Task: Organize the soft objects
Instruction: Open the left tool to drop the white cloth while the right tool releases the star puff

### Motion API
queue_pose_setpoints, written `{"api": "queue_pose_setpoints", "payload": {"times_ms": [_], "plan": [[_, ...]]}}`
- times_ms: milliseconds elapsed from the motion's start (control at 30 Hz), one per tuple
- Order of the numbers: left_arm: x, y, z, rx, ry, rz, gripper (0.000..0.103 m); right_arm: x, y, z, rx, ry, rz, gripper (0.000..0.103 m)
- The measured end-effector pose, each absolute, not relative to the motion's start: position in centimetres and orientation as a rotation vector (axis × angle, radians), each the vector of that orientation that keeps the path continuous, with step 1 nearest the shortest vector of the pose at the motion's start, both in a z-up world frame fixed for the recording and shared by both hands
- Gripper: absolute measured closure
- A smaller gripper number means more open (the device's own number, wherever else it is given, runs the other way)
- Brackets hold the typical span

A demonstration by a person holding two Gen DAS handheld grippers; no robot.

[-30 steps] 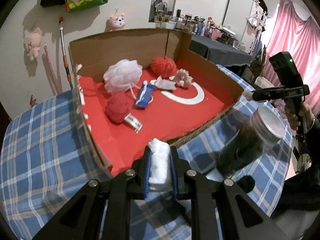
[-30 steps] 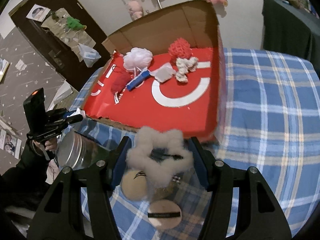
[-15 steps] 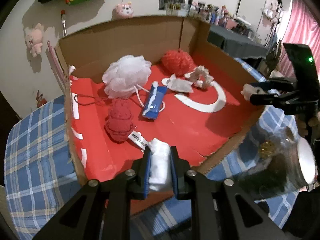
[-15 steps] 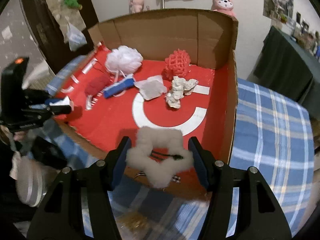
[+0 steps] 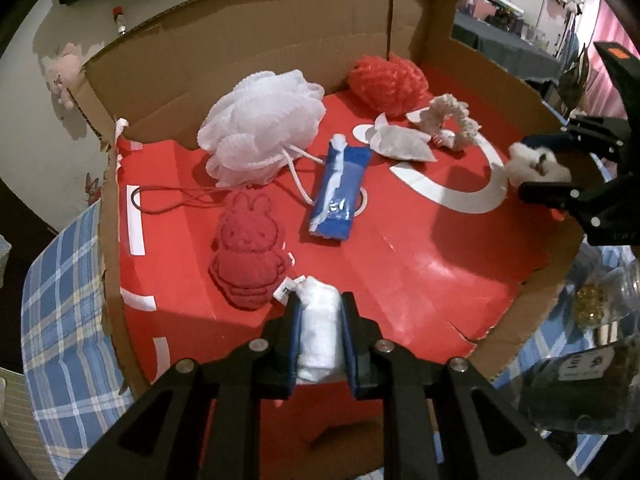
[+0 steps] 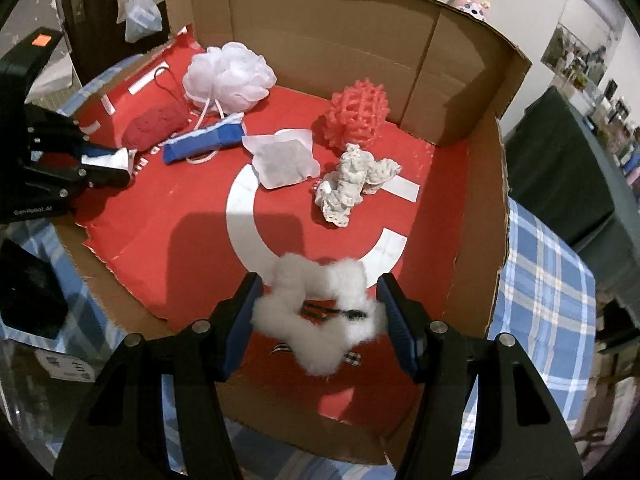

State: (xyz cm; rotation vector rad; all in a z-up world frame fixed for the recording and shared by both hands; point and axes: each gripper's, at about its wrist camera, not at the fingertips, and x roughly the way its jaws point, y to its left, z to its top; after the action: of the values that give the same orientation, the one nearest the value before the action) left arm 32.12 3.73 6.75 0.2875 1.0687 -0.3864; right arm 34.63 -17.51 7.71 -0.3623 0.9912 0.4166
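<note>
Both grippers have moved in over the cardboard box (image 5: 248, 40) since a second ago, when they hung above the blue checked cloth (image 5: 60, 320) of the worktop in front of it; a jar that showed beside them then is now mostly out of sight.

The left gripper (image 5: 320, 340) has its jaws closed tight on a white cloth roll (image 5: 319, 332), soft and crumpled, squeezed between the blue pads above the red floor near the box's front edge. Just ahead and left of those jaws lies a red knitted rabbit (image 5: 248, 256), flat and nubbly, with a paper tag. Further ahead sits a blue packet (image 5: 340, 196), oblong and glossy, then a white mesh puff (image 5: 260, 128), frilly and round, with a cord.

The right gripper (image 6: 318, 312) holds a fluffy white star (image 6: 316, 312), its jaws about half apart and pressing its two sides, over the white ring printed on the red lining. Ahead of these jaws rests a cream crocheted scrunchie (image 6: 352, 180), lumpy and ruffled. Left of that is a flat grey pouch (image 6: 282, 158), and beyond it a red net ball (image 6: 356, 114) stands by the back wall.
</note>
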Motion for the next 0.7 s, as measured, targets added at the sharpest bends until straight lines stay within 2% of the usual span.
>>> {"api": "queue_pose_setpoints", "payload": {"times_ms": [333, 500, 567, 633, 700], "plan": [[32.09, 3.65, 6.28, 0.313, 1.075, -0.371, 0.082, 34.69, -16.83, 7.05, -0.431, 0.985, 0.387, 0.044], [32.39, 3.53, 6.14, 0.313, 1.074, -0.366, 0.075, 34.64, -16.69, 6.90, -0.444, 0.981, 0.378, 0.044], [32.40, 3.55, 6.00, 0.309, 1.075, -0.369, 0.061, 34.64, -16.75, 6.96, -0.439, 0.980, 0.380, 0.044], [32.35, 3.50, 6.04, 0.303, 1.068, -0.374, 0.055, 34.59, -16.73, 7.00, -0.439, 0.978, 0.383, 0.044], [32.11, 3.59, 6.18, 0.300, 1.057, -0.375, 0.055, 34.53, -16.68, 6.99, -0.445, 0.976, 0.377, 0.044]]}}
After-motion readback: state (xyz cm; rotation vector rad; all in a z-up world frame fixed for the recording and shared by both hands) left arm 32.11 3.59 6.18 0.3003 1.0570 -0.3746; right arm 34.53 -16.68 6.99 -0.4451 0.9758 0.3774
